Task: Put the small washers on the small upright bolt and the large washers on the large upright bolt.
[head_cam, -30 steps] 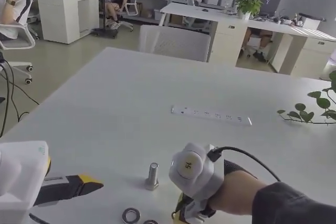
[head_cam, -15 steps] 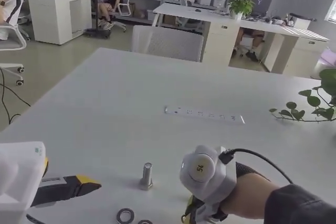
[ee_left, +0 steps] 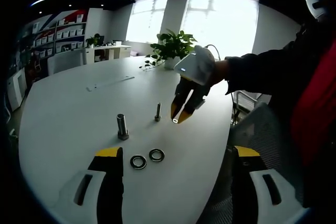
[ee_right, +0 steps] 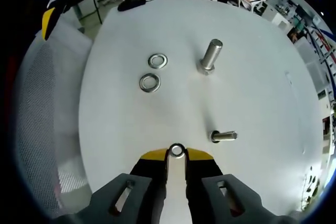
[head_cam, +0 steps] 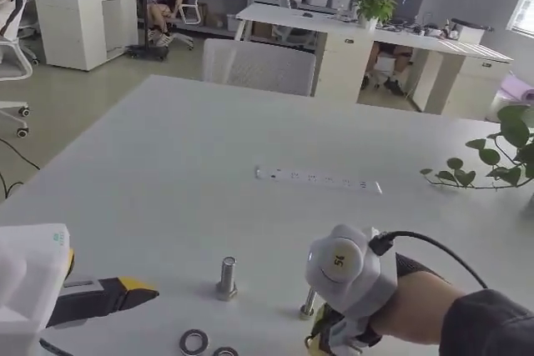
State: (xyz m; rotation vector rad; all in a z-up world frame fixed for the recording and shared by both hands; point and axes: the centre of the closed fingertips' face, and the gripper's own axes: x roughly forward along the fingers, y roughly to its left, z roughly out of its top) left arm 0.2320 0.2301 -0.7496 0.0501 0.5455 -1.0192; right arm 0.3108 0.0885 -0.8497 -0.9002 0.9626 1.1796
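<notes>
**Tiny washer pinched at the very tips, small bolt right next door**

The right gripper (ee_left: pixel 178 116) is clamped on the small washer (ee_right: pixel 177 150). It only has the rim, right at the ends of the yellow tips. It hangs above the table (head_cam: pixel 250 122), angled downward, and the washer sits near the small bolt (ee_right: pixel 223 136) but off to one side, not over it yet. The left gripper (ee_left: pixel 177 153) has its jaws spread wide with nothing in them, parked low at the near edge.

What I'd worry about:
- That grip is thin. A little twist or a bump on the bolt tip could make the washer pop out and roll off.
- The small bolt stands on its head with nothing bracing it. A sideways nudge from a jaw would probably tip it over.
- If the washer comes down tilted, it'll likely hang up on the top of the thread instead of dropping.

As for orientation, the right gripper view looks straight through the washer's hole, so the hole axis runs roughly along the jaws, down toward the table with some lean. The small bolt's long axis is vertical, with the threaded end up. I'd guess the washer needs levelling before it goes on.

Further out, the big bolt (ee_left: pixel 122 127) is upright too, well apart from the small one, and two big washers (ee_left: pixel 138 161) lie flat side by side near the left gripper.
</notes>
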